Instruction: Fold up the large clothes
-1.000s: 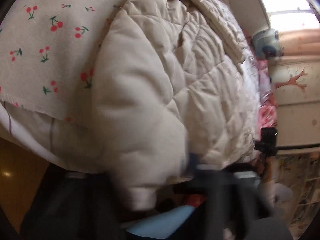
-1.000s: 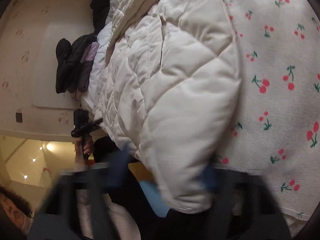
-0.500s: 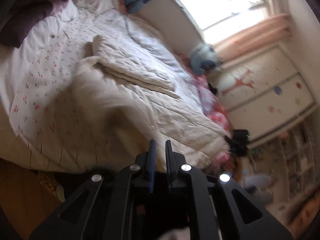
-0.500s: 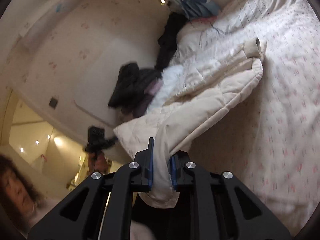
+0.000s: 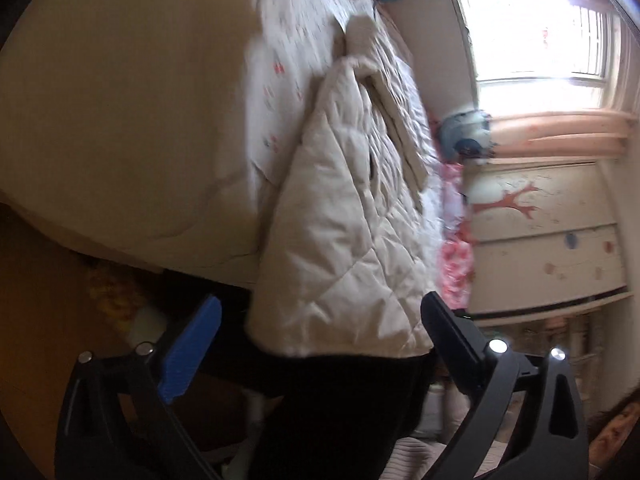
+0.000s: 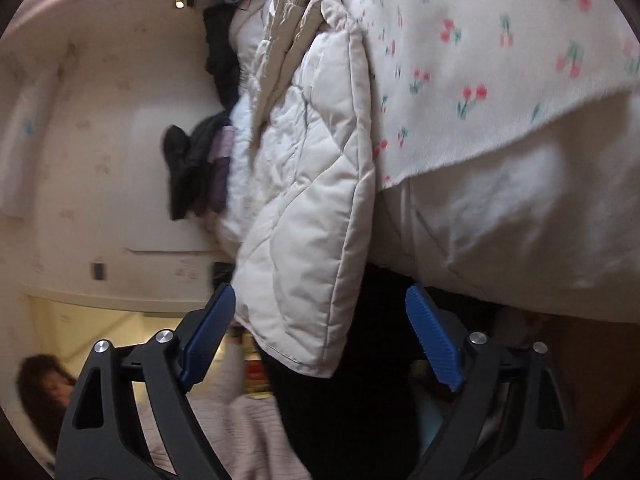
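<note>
A cream quilted jacket (image 5: 344,240) lies along the bed and droops over its near edge. In the left wrist view its hem corner hangs between the wide-spread fingers of my left gripper (image 5: 320,332), whose jaws are opening; the pads do not touch the cloth. The right wrist view shows the jacket's (image 6: 304,220) other hem corner hanging between the fingers of my right gripper (image 6: 320,328), also opening, with gaps on both sides of the fabric.
The bed has a white sheet printed with cherries (image 6: 480,60) over a thick mattress side (image 5: 120,120). Dark clothes (image 6: 188,168) are piled by the wall. A painted cabinet (image 5: 540,220) and a bright window (image 5: 532,28) stand beyond. A person's head (image 6: 40,384) shows low left.
Both grippers were shut half a second ago, the right one on jacket fabric; now both stand wide. Both cameras have swung down close to the jacket's hem at the bed edge.
</note>
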A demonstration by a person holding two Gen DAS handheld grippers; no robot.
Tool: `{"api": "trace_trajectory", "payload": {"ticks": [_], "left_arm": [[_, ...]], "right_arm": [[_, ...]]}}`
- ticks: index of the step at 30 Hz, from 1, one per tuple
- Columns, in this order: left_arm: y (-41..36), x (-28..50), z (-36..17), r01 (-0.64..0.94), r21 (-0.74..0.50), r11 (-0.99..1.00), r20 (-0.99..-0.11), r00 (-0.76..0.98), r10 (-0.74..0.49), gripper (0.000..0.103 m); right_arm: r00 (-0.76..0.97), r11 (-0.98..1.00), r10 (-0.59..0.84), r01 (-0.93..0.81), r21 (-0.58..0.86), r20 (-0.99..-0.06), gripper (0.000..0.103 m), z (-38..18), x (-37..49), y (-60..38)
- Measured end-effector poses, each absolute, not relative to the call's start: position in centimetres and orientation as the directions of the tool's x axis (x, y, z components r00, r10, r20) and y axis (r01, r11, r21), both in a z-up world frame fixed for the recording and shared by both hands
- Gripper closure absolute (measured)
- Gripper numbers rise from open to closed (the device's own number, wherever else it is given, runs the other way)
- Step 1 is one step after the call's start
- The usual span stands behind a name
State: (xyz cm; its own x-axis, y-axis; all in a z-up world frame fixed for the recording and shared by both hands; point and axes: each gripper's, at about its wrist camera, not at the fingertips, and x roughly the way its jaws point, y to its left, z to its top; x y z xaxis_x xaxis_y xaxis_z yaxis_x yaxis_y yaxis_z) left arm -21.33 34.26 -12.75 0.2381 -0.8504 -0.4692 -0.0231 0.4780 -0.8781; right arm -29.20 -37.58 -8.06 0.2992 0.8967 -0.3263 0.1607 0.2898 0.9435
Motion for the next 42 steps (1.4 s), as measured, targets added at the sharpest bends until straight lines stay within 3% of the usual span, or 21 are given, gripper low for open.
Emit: {"api": "trace_trajectory", "payload": {"ticks": [3,7,8,9,10,11,12,13,16,20,23,25,26,27,28,30,32,34,40,42], "left_arm": [[31.3,-20.2,-14.1,-0.008,-0.91,0.415,-0.409,0.194,-0.892,0.007],[28.7,-19.4,-14.8,-0.046,-0.921,0.387,-0.388,0.21,-0.897,0.008],[28.6,-19.5,-14.8,-0.075,-0.912,0.403,-0.409,0.227,-0.884,0.019],[28.4,-19.8,-14.6,-0.086,-0.9,0.428,-0.436,0.23,-0.87,0.032],[28.2,-20.0,-14.2,-0.097,-0.884,0.457,-0.467,0.222,-0.856,0.064],[28.3,-20.3,-13.8,-0.106,-0.879,0.464,-0.476,0.227,-0.85,0.075],[28.4,-20.7,-13.0,-0.103,-0.872,0.478,-0.488,0.25,-0.836,0.078],[28.3,-21.0,-12.2,-0.092,-0.86,0.502,-0.507,0.261,-0.821,0.083],[27.5,-21.6,-8.9,-0.048,-0.854,0.518,-0.506,0.307,-0.806,0.087],[26.9,-23.0,-2.8,0.078,-0.858,0.508,-0.456,0.337,-0.823,0.088],[27.5,-24.4,-0.2,0.156,-0.846,0.51,-0.448,0.312,-0.838,0.088],[27.7,-25.5,-0.9,0.191,-0.846,0.497,-0.447,0.252,-0.858,0.086],[27.9,-25.8,-1.9,0.187,-0.848,0.496,-0.453,0.232,-0.861,0.081],[28.4,-26.0,-4.0,0.161,-0.856,0.491,-0.462,0.189,-0.867,0.073],[28.4,-25.9,-5.6,0.145,-0.864,0.482,-0.461,0.157,-0.873,0.054],[29.9,-25.8,-9.2,0.085,-0.881,0.464,-0.451,0.139,-0.882,0.039],[31.7,-25.7,-12.0,0.036,-0.91,0.412,-0.402,0.158,-0.902,0.018],[33.0,-25.9,-13.9,0.004,-0.931,0.366,-0.358,0.198,-0.913,0.009],[30.7,-24.6,-15.1,-0.011,-0.957,0.291,-0.286,0.211,-0.935,0.007],[28.8,-24.6,-13.9,0.003,-0.951,0.308,-0.3,0.215,-0.929,0.008]], "right_arm": [[0.326,0.174,0.922,0.134,0.976,-0.209,0.013,-9.7,-28.6,-36.1],[0.318,0.117,0.936,0.122,0.986,-0.151,0.012,-11.3,-27.8,-34.7],[0.318,0.113,0.938,0.099,0.989,-0.139,0.012,-11.2,-27.7,-34.3],[0.328,0.107,0.937,0.058,0.993,-0.12,0.017,-10.7,-27.6,-33.8],[0.339,0.108,0.934,0.025,0.994,-0.11,0.028,-10.3,-27.5,-33.5],[0.361,0.13,0.925,0.0,0.991,-0.121,0.035,-9.6,-27.4,-33.2],[0.38,0.144,0.916,-0.011,0.99,-0.129,0.053,-9.2,-27.2,-32.9],[0.396,0.165,0.906,-0.01,0.986,-0.148,0.08,-8.9,-26.9,-32.4],[0.433,0.23,0.881,-0.047,0.972,-0.188,0.089,-6.2,-26.9,-31.6],[0.452,0.278,0.875,-0.172,0.945,-0.175,0.09,0.4,-28.1,-31.7],[0.42,0.303,0.887,-0.213,0.929,-0.193,0.09,2.7,-29.7,-32.7],[0.378,0.31,0.897,-0.169,0.936,-0.229,0.082,1.3,-30.5,-33.7],[0.356,0.298,0.903,-0.121,0.947,-0.239,0.076,-0.4,-31.0,-34.2],[0.333,0.277,0.914,-0.088,0.957,-0.234,0.052,-1.7,-31.4,-34.5],[0.299,0.281,0.918,-0.026,0.959,-0.26,0.036,-4.1,-31.8,-34.7],[0.26,0.252,0.93,0.064,0.966,-0.26,0.034,-7.4,-32.6,-34.7],[0.272,0.199,0.937,0.093,0.976,-0.217,0.033,-9.6,-33.5,-35.0],[0.292,0.151,0.94,0.106,0.983,-0.176,0.025,-11.2,-34.1,-35.0],[0.37,0.037,0.928,0.054,0.998,-0.055,0.021,-12.6,-34.1,-33.8],[0.401,0.048,0.915,-0.025,0.999,-0.034,0.027,-11.6,-33.9,-33.0]]}}
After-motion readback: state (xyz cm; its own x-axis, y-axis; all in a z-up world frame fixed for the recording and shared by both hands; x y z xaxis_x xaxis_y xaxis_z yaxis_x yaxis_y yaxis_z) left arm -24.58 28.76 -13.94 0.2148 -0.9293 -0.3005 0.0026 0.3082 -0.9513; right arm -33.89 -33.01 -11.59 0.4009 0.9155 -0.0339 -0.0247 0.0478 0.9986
